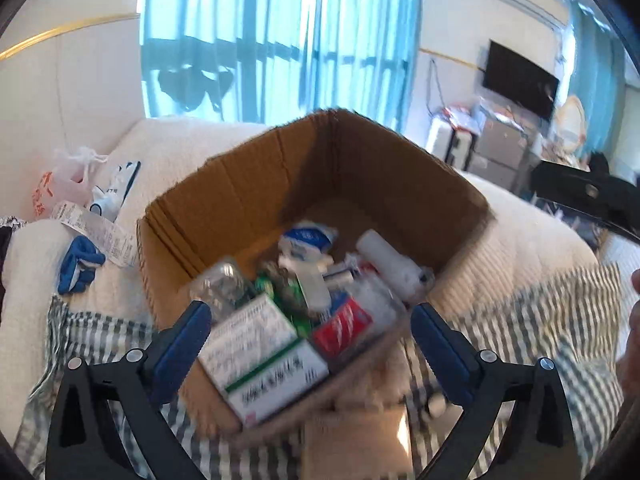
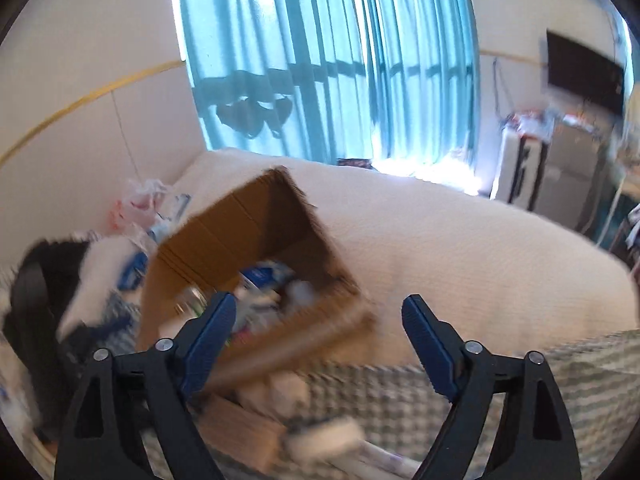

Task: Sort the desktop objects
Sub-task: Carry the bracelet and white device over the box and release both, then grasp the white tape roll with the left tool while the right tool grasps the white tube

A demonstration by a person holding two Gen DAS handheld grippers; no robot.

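- Tongs on the left point(image 1: 310, 342) stood spread, empty, over the cardboard box point(image 1: 224, 184) at centre frame.
- Right tongs point(image 2: 318, 334) spread, empty, box point(image 2: 240, 224) lower left.

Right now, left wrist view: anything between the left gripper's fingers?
Left gripper open, gripping nothing. In the gap, beyond the pads, shows the near end of the cardboard box: a white-green medicine box and a red pack.

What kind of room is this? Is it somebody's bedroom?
Probably yes, a bedroom. The box sits on a bed with a cream cover, blue curtains hang over the window, and a TV is on the wall.
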